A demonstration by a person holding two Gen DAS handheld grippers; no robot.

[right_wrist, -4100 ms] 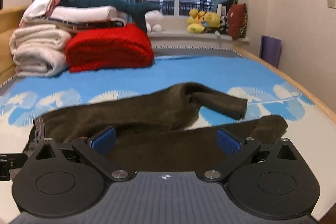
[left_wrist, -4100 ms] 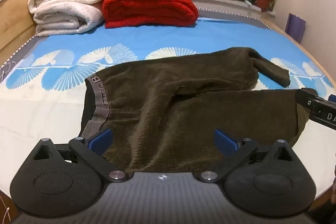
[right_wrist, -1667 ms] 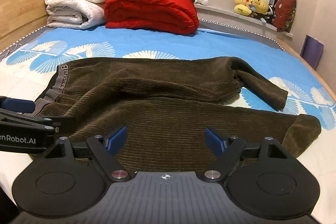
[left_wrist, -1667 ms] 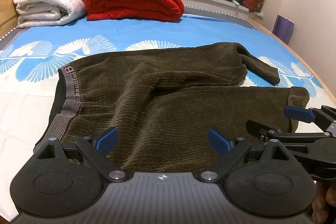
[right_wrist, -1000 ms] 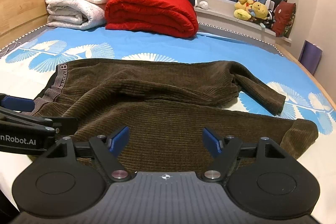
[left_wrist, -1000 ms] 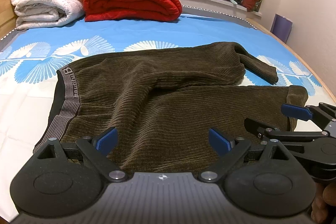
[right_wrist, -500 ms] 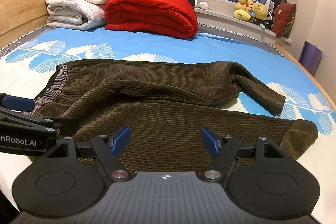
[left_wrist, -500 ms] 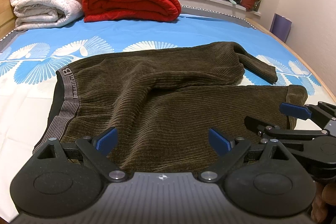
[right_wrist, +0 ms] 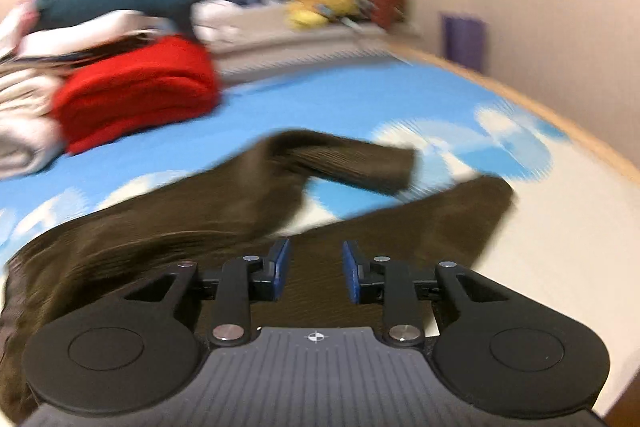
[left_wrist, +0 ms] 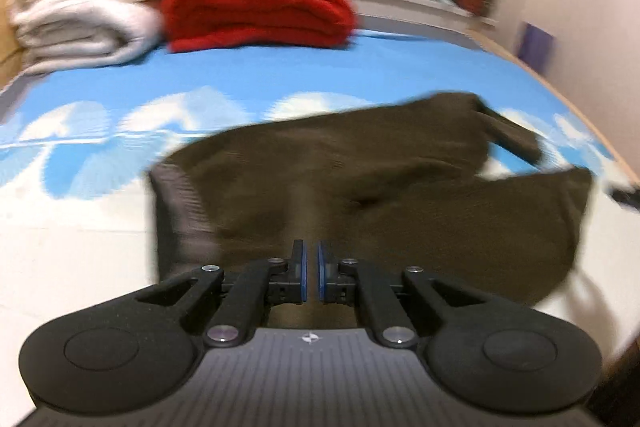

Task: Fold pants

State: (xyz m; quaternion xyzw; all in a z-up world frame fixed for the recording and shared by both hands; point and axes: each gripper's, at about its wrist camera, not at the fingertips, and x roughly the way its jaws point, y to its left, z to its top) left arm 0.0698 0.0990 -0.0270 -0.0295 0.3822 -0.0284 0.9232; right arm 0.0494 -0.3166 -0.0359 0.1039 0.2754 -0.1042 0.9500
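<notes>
Judging by how the cloth lies, the fold has barely begun: no part of the garment is doubled over in a neat layer, so both the leg-on-leg fold and the lengthwise folds are left to do.

Nearest the left wrist camera, the left gripper (left_wrist: pixel 311 269) has its blue pads drawn almost together, only a thin slit between them. A raised ridge of fabric runs straight up to that slit from 12 o'clock, so it appears clenched on the near edge of the brown corduroy pants (left_wrist: pixel 400 179), though blur keeps this from being certain. In the right wrist view, the right gripper (right_wrist: pixel 315 273) sits over the near leg with its pads plainly apart, grasping nothing, dark cloth showing in the gap.

The pants lie spread sideways on the blue fan-print bed sheet (left_wrist: pixel 280 83). The grey elastic waistband (left_wrist: pixel 176 211) is at 10 o'clock from the left gripper. The near leg's cuff (left_wrist: pixel 568 219) ends at 2 o'clock. The far leg (right_wrist: pixel 360 167) splays away from it and kinks back on itself near its end, with sheet showing between the two legs. The fabric looks thick, ribbed and limp.

Beyond, at 11 o'clock, a folded red blanket (left_wrist: pixel 256 7) sits beside rolled white quilts (left_wrist: pixel 80 11).
</notes>
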